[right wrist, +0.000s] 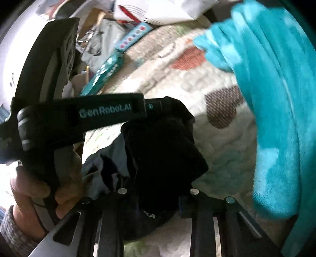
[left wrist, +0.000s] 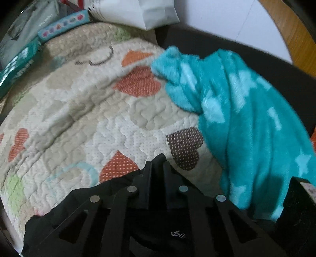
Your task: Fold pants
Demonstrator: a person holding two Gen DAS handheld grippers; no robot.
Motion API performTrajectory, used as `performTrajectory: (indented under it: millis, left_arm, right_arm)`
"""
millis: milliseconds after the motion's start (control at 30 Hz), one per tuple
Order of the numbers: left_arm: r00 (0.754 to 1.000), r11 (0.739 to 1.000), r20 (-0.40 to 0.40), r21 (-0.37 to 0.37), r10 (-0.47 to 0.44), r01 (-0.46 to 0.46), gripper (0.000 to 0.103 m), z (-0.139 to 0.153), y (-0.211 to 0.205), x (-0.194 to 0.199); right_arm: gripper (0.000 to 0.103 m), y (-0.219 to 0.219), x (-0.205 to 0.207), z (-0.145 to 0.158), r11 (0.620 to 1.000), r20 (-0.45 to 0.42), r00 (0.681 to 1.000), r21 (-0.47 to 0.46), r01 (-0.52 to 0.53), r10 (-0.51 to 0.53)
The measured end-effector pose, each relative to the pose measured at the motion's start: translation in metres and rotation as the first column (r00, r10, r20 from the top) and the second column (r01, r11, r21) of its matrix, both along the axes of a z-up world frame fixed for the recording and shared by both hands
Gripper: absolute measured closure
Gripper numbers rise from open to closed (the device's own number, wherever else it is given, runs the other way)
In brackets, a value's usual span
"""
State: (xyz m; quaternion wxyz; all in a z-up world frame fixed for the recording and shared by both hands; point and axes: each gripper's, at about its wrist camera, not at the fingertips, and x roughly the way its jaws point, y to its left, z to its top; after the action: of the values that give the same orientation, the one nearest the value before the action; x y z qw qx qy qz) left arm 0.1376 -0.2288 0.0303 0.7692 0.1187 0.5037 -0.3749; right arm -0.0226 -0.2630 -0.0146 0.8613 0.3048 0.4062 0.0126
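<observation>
Black pants (left wrist: 65, 219) lie bunched on a quilted heart-print cover (left wrist: 79, 110), at the near edge. My left gripper (left wrist: 157, 168) is shut on a fold of them, and a peak of black cloth sticks out at its tips. In the right wrist view a hand (right wrist: 39, 189) holds the left gripper (right wrist: 173, 110), which reaches in from the left with black pants (right wrist: 164, 150) hanging from it. My right gripper (right wrist: 162, 199) is closed on the lower part of that same cloth, which hides its fingertips.
A teal fleece with pale stars (left wrist: 246, 118) is draped at the right and reaches onto the quilt. Boxes (left wrist: 17, 65), a white paper bag (left wrist: 154, 13) and clutter line the far edge. A wooden frame (left wrist: 292, 35) curves at the far right.
</observation>
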Motion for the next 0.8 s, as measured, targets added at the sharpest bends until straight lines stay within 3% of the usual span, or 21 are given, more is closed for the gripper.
performTrajectory:
  millis: [233,433,633,800]
  left_arm:
    - [0.998,0.994,0.032,-0.091,0.055,-0.052,0.093,0.036,0.026,-0.005]
    - [0.989,0.976,0.032,-0.171,0.144,-0.137,0.093,0.058,0.073,-0.011]
    - [0.963,0.927,-0.002,-0.271,0.268,-0.258,0.093,0.068,0.147,-0.017]
    - [0.925,0.865,-0.061,-0.335,0.375,-0.373,0.093,0.056,0.211,-0.02]
  right_arm:
    - [0.076,0.026,-0.007,0.032,0.993,0.073,0.995,-0.1,-0.066,0.073]
    - [0.077,0.061,-0.007,0.055,0.964,0.098,0.977,-0.205,-0.168,0.191]
    - [0.077,0.113,-0.003,0.07,0.897,0.083,0.939,-0.335,-0.288,0.333]
    - [0.077,0.171,0.005,0.067,0.799,0.027,0.893,-0.46,-0.387,0.448]
